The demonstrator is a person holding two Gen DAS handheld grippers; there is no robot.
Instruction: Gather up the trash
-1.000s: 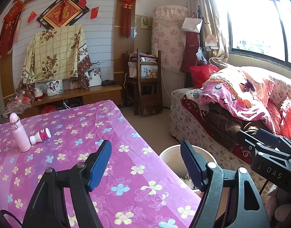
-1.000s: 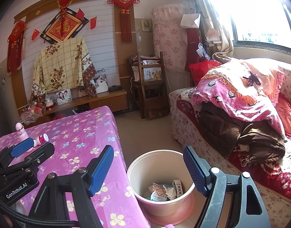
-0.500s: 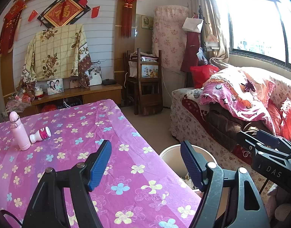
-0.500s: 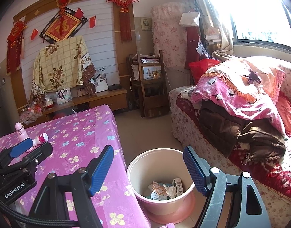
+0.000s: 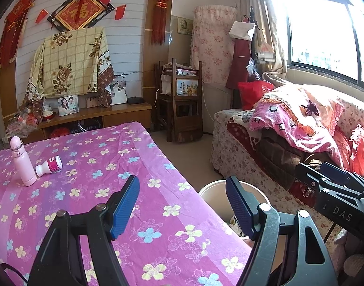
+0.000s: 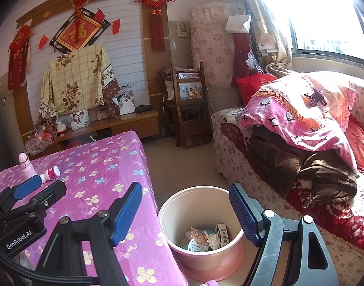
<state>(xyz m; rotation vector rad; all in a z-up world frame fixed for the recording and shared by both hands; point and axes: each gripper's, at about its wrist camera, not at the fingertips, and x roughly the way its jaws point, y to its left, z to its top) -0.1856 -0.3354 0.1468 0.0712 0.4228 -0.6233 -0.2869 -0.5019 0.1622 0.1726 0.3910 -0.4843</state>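
Right gripper point(image 6: 185, 211) gapes empty over trash bin point(image 6: 174, 207) — wrappers point(image 6: 206, 238) inside.

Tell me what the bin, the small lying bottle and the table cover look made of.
Bin: likely plastic, smooth pinkish-beige wall with a soft sheen.
Small bottle: probably white plastic with a pink printed label.
Table cover: woven cloth, matte, with creases and a flower print.

Tablecloth point(image 5: 139, 157) purple, flowered; bin point(image 6: 182, 250) pink; gripper pads point(image 6: 127, 214) blue
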